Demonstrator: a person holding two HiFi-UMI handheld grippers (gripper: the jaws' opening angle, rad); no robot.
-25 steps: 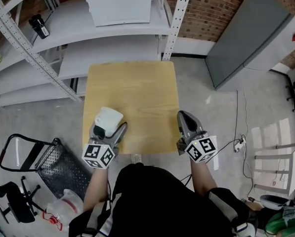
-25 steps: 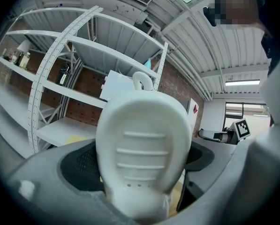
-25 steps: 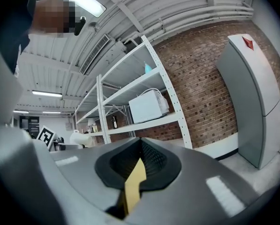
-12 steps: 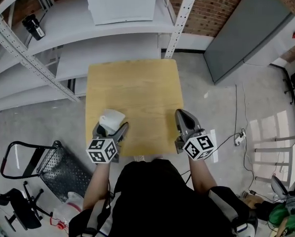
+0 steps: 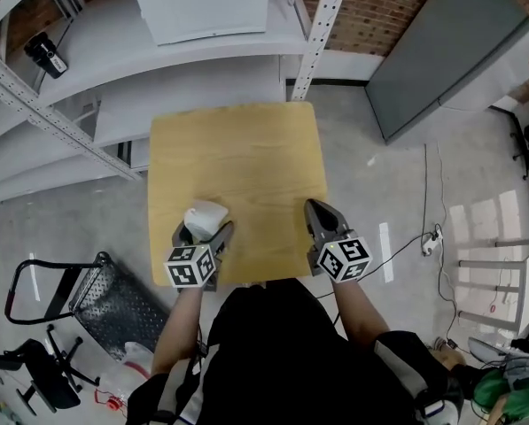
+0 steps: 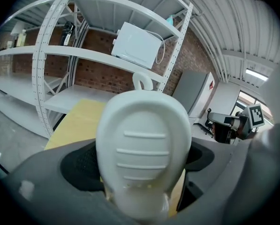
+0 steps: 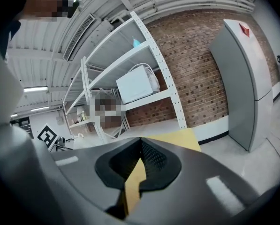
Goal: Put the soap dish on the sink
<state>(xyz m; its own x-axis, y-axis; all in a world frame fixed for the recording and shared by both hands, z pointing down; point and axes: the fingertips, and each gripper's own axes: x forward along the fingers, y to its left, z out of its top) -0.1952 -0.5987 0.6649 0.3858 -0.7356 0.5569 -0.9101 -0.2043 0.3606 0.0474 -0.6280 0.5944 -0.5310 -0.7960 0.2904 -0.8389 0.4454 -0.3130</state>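
Right claw (image 5: 314, 209) shifted inward; left claw (image 5: 203, 229) grips one soap dish (image 5: 205, 215).

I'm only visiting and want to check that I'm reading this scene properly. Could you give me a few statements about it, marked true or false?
1. The left gripper is clamped on a white ridged plastic soap dish. True.
2. The right gripper holds a sponge. False: its jaws are together with nothing between them.
3. The soap dish is lying in a sink. False: no sink shows in any view. The dish is held in the gripper, over the near left corner of the square light-wood table.
4. A white box-shaped appliance sits on the pale metal shelf beyond the table. True.
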